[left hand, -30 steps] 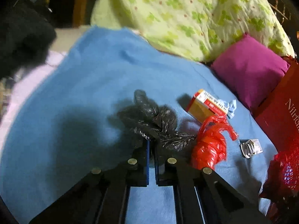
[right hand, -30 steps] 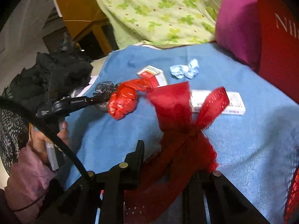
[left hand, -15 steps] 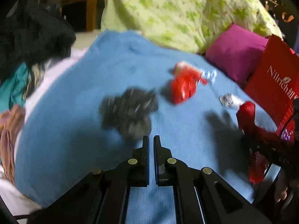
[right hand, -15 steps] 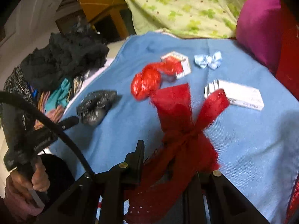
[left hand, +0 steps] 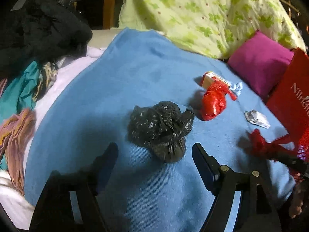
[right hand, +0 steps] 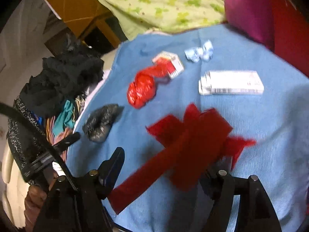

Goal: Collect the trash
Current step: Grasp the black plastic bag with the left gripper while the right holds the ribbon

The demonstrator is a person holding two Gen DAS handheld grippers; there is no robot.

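- Black crumpled bag (left hand: 161,130) lies on the blue blanket (left hand: 119,89), just ahead of the spread left tool (left hand: 154,159); centre over it, then close.
- Right tool (right hand: 168,166) is spread, red ribbon (right hand: 185,145) draped loosely between.

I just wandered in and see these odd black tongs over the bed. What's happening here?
A person is clearing trash off a blue blanket using a two-finger gripper in each hand. The left gripper is open, its fingers on either side of a crumpled black plastic bag, not gripping it. The right gripper has a red mesh ribbon between its fingers; whether it grips it is unclear. A red plastic bag, small carton, white box and pale blue wrapper lie on the blanket.
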